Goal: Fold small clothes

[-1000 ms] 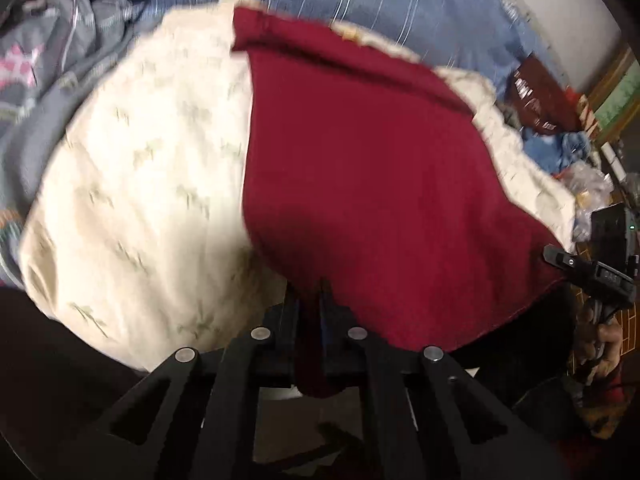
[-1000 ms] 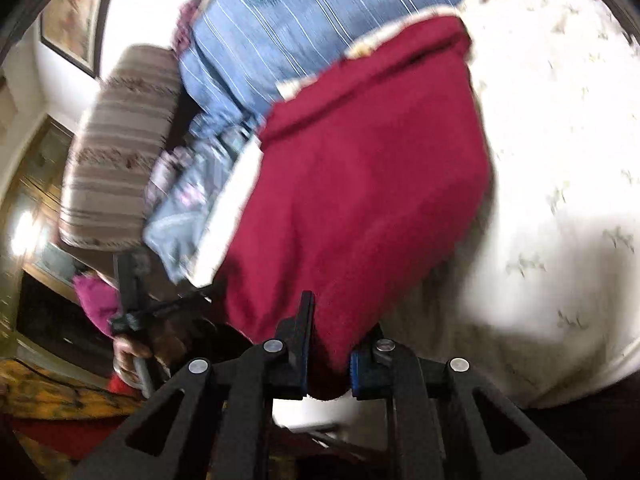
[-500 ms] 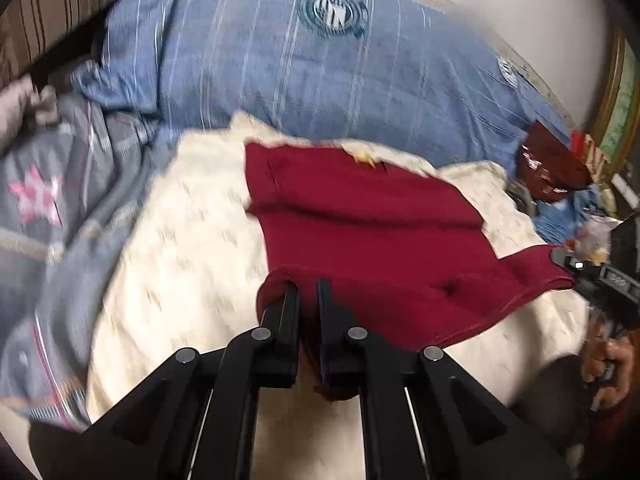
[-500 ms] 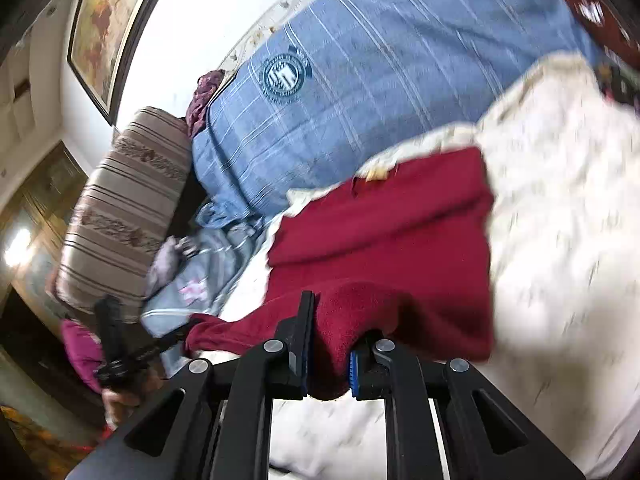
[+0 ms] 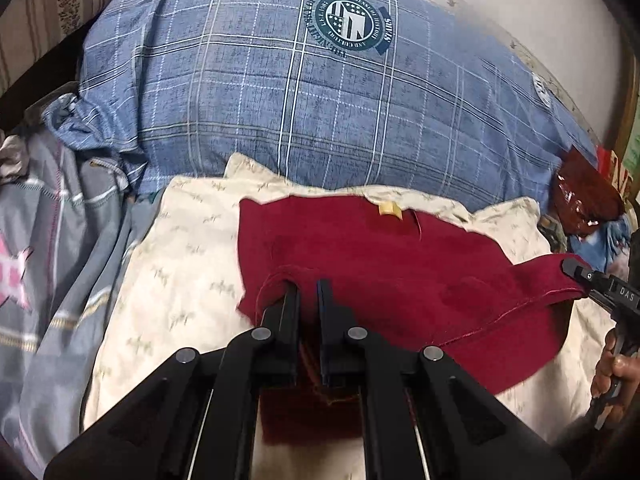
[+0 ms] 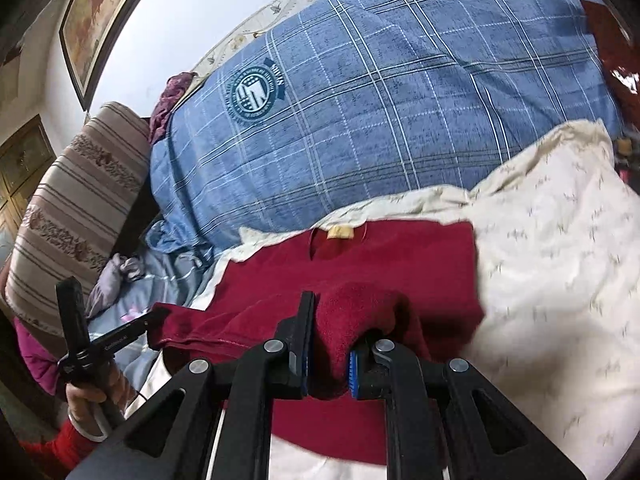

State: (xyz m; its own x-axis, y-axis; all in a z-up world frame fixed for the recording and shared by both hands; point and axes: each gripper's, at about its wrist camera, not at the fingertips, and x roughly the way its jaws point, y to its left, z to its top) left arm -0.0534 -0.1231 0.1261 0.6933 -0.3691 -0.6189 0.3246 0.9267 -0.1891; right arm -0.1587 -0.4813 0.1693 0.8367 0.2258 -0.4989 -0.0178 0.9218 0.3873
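Observation:
A dark red small garment with a yellowish neck label lies on a cream patterned cloth. My left gripper is shut on the garment's near hem, raised over its lower half. At the right edge of that view, my right gripper pinches the other end of the hem. In the right wrist view my right gripper is shut on a thick bunch of the red garment. The left gripper holds the far corner there, with the hem stretched between the two.
A blue plaid quilt rises behind the cream cloth. Grey star-print bedding lies to the left, with a striped cushion beyond it. A dark red packet sits at the far right. A hand grips the left tool.
Both grippers have lifted the near hem and carried it away from the bed's edge toward the collar. The garment, earlier spread long, now doubles over itself.

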